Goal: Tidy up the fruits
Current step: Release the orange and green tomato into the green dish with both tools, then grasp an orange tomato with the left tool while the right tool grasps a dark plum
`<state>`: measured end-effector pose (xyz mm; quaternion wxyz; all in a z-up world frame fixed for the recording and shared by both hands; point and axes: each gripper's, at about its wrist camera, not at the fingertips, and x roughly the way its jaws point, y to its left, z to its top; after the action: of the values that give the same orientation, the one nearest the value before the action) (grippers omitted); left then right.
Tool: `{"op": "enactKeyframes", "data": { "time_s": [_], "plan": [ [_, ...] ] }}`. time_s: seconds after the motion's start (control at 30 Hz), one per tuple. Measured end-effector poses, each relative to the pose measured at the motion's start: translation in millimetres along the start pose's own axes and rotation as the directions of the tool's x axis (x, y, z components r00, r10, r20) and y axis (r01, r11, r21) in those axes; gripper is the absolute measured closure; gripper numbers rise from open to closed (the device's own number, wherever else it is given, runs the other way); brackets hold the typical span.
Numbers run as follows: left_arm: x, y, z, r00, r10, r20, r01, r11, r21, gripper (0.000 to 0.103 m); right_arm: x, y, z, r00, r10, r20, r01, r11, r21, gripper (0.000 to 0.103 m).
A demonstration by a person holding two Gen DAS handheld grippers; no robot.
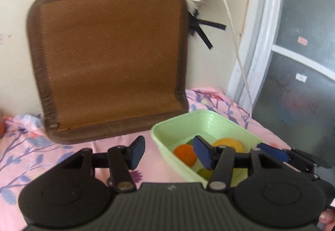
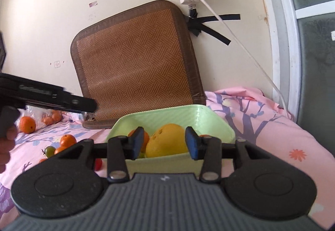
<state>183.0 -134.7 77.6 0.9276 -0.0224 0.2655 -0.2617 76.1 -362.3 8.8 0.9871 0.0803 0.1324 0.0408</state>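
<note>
A pink flowered bedsheet point(image 2: 261, 126) covers the bed, with a brown woven mat point(image 2: 136, 59) propped against the cream wall behind. The green tub point(image 2: 209, 120) sits on the sheet, holding one big yellow fruit point(image 2: 167, 143) and at least two oranges; a small greenish one shows too. The right gripper point(image 2: 165, 145) hovers over the tub, jaws spread and empty. The left gripper point(image 1: 170, 152) hangs beside the tub's near rim, also spread, holding nothing. Loose on the sheet to the left I count about five oranges point(image 2: 27, 124), one green tomato point(image 2: 49, 151) and one red one point(image 2: 98, 164). Best to swing left, straddle one orange squarely and squeeze gently so it doesn't roll.
</note>
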Motion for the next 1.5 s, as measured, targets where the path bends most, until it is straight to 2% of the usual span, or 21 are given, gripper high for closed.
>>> {"op": "enactKeyframes", "data": {
  "time_s": [0.07,0.17,0.23,0.3,0.4,0.5,0.63,0.77,0.87,0.93,1.13,1.27,1.37,1.5],
  "plan": [
    [-27,28,-9,0.999,0.049,0.024,-0.047,0.997,-0.062,0.051,-6,-3,2,1.0,-0.009,0.022,0.008,0.999,0.035,0.057],
    [-64,63,-36,0.982,0.186,0.023,-0.183,0.978,-0.096,0.051,-18,1,3,0.999,0.03,0.031,-0.032,0.996,0.083,0.058],
    [-83,80,-58,0.963,0.268,-0.002,-0.267,0.958,-0.102,0.051,-25,11,-1,0.997,0.073,0.001,-0.073,0.992,0.1,0.058],
    [-96,88,-78,0.953,0.302,-0.031,-0.304,0.946,-0.112,0.051,-26,29,-9,0.992,0.119,-0.047,-0.113,0.988,0.106,0.058],
    [-103,85,-99,0.959,0.281,-0.043,-0.284,0.952,-0.112,0.05,-20,61,-20,0.971,0.193,-0.141,-0.179,0.978,0.103,0.063],
    [-97,64,-108,0.972,0.233,-0.04,-0.235,0.971,-0.046,0.051,-9,94,-24,0.953,0.224,-0.205,-0.221,0.975,0.039,0.065],
    [-74,41,-103,0.979,0.199,-0.048,-0.197,0.979,0.045,0.05,-2,113,-21,0.952,0.222,-0.211,-0.228,0.974,-0.004,0.066],
    [-45,33,-98,0.983,0.162,-0.085,-0.156,0.985,0.074,0.052,6,108,-19,0.954,0.197,-0.228,-0.198,0.98,0.017,0.066],
    [-30,32,-100,0.982,0.137,-0.134,-0.125,0.988,0.092,0.07,16,107,-18,0.948,0.199,-0.248,-0.203,0.979,0.008,0.066],
    [-35,34,-100,0.984,0.125,-0.126,-0.115,0.99,0.08,0.073,25,111,-18,0.946,0.19,-0.263,-0.207,0.978,-0.038,0.066],
    [-67,48,-111,0.984,0.129,-0.119,-0.126,0.992,0.026,0.073,51,131,-17,0.94,0.17,-0.294,-0.227,0.959,-0.171,0.066],
    [-86,53,-126,0.973,0.204,-0.107,-0.2,0.979,0.045,0.073,55,144,-17,0.924,0.225,-0.309,-0.289,0.94,-0.18,0.066],
    [-93,54,-128,0.968,0.238,-0.082,-0.234,0.971,0.053,0.073,61,159,-25,0.916,0.215,-0.339,-0.294,0.934,-0.202,0.066],
    [-90,60,-125,0.974,0.207,-0.095,-0.206,0.978,0.023,0.073,80,169,-35,0.901,0.174,-0.397,-0.271,0.941,-0.202,0.068]
  ]
}}
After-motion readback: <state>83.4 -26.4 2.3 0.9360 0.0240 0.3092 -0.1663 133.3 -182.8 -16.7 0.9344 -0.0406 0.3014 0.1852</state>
